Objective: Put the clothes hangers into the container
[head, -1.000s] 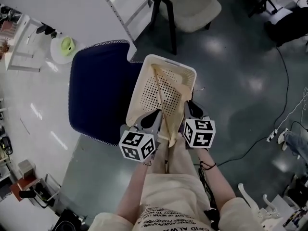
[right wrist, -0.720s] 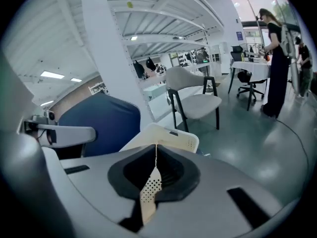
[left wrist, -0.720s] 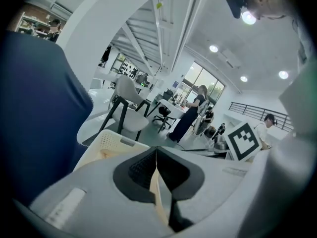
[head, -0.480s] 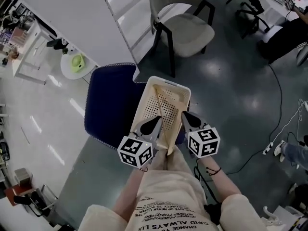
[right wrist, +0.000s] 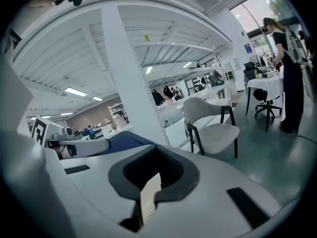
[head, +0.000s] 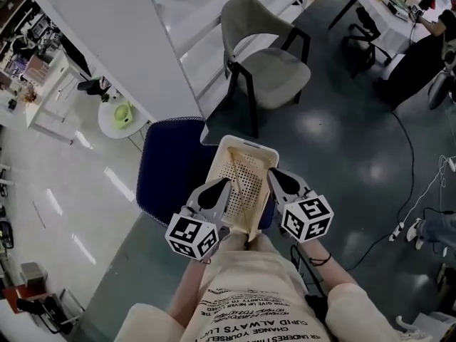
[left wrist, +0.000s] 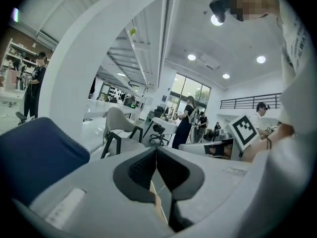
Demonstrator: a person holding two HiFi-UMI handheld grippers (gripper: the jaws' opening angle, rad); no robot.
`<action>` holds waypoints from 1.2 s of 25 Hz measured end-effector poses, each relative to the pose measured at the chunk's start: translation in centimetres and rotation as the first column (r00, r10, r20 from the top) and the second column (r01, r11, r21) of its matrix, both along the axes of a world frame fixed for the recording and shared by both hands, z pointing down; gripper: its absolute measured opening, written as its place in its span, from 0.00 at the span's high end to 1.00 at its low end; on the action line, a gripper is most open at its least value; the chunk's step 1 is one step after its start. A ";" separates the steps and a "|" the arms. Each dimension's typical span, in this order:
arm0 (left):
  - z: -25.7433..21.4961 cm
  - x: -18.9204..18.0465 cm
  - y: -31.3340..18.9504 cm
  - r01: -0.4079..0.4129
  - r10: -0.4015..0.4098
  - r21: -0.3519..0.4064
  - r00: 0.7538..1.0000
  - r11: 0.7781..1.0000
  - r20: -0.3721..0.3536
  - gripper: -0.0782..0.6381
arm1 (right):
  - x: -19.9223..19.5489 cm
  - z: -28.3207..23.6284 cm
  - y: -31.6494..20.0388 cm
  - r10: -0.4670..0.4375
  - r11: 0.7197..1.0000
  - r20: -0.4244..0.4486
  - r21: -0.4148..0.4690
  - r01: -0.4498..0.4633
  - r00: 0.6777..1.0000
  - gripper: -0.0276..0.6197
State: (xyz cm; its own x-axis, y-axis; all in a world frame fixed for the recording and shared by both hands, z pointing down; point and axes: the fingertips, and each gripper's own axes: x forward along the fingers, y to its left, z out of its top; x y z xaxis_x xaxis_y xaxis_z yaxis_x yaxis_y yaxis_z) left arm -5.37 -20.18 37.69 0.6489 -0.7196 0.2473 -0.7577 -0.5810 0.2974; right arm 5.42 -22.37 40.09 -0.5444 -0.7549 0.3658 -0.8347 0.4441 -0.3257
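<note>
The left tongs [head: 217,191] and the right tongs [head: 281,182] were both clenched on the container [head: 246,166], a cream basket with perforated walls. It hung in the air between them, its near end closest to the person. The left tongs gripped that near end on its left side and the right tongs on its right side. The rest of the basket reached forward past the tips of both.

In the left gripper view the dark pads met at the top, with a thin beige edge of the basket pinched low between them. In the right gripper view a strip of the dotted cream wall stood squeezed between the pads. The head view did not show clearly whether any clothes hangers lay inside.

Each tool's marker cube sat behind its tongs, toward the person: the left cube [head: 191,236] and the right cube [head: 306,218]. Beneath the basket and out to the left of the left tongs stood a dark blue chair [head: 167,169]. Well ahead of both tongs stood a beige chair with dark legs [head: 267,55]. Far to the left lay a small round white table [head: 122,114] carrying something green. A white shelving rack [right wrist: 133,83] rose ahead of the right tongs in its own view.
</note>
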 end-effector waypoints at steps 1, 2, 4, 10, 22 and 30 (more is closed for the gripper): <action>-0.7 -0.3 -0.1 0.007 -0.007 0.017 1.000 1.000 -0.001 0.86 | 0.0 -0.8 -0.2 0.000 1.000 0.007 0.018 0.000 1.000 0.95; -1.4 -0.5 -0.2 0.013 -0.013 0.034 1.000 0.999 -0.001 0.86 | 0.0 -1.7 -0.3 0.000 0.999 0.011 0.035 -0.001 1.000 0.95; -2.8 -1.0 -0.4 0.019 -0.020 0.067 1.000 0.998 0.005 0.86 | 0.1 -3.2 -0.6 0.004 0.998 0.014 0.066 -0.005 1.000 0.95; -5.3 -2.8 -1.1 0.049 -0.053 0.138 0.998 0.989 0.023 0.86 | 0.5 -7.6 -1.0 0.002 0.983 0.001 0.186 -0.002 1.000 0.95; -7.6 -4.7 -1.5 0.123 -0.135 0.219 0.990 0.968 0.039 0.86 | 2.2 -10.8 -1.1 0.043 0.961 0.017 0.274 -0.046 0.999 0.95; -7.7 -4.7 -1.6 0.134 -0.146 0.219 0.988 0.967 0.044 0.86 | 2.7 -10.6 -1.0 0.055 0.961 0.017 0.270 -0.057 0.998 0.95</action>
